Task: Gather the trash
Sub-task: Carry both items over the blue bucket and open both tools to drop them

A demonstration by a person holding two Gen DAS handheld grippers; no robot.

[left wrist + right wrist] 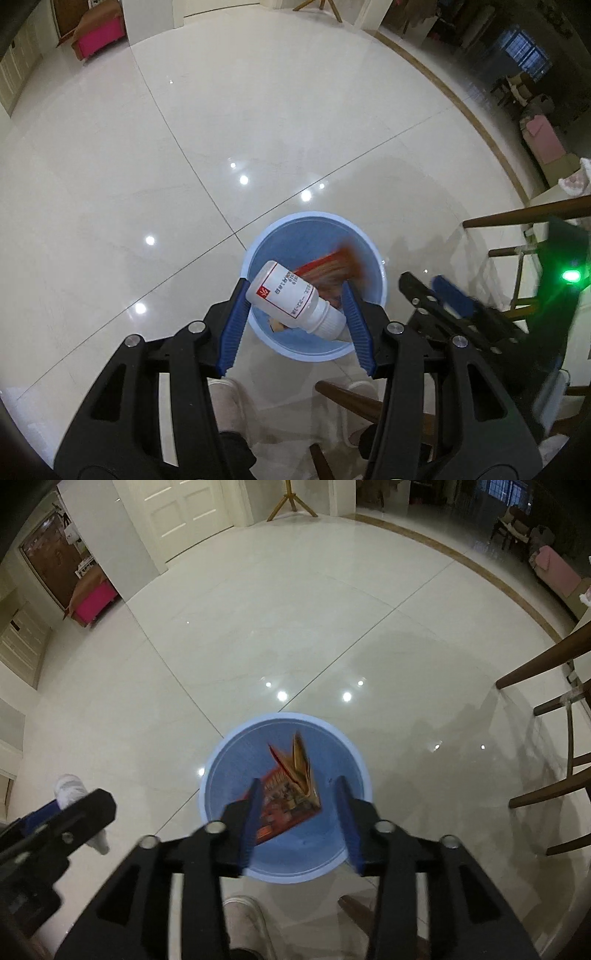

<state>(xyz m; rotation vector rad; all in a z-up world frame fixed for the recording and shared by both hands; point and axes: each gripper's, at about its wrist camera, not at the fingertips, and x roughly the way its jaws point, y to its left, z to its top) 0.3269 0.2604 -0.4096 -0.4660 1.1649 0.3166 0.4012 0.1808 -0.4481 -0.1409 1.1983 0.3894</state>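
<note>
left gripper [295, 321] clamps the white bottle [291, 299] over the blue bin [380, 280] — part the pads squarely above it. right gripper [299, 812] is spread, red packet [291, 797] loose between — let it drop inside.

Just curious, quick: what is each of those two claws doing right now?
Left gripper: shut on the white bottle, above the blue bin.
Right gripper: open; red wrapper dropping into the bin.
</note>
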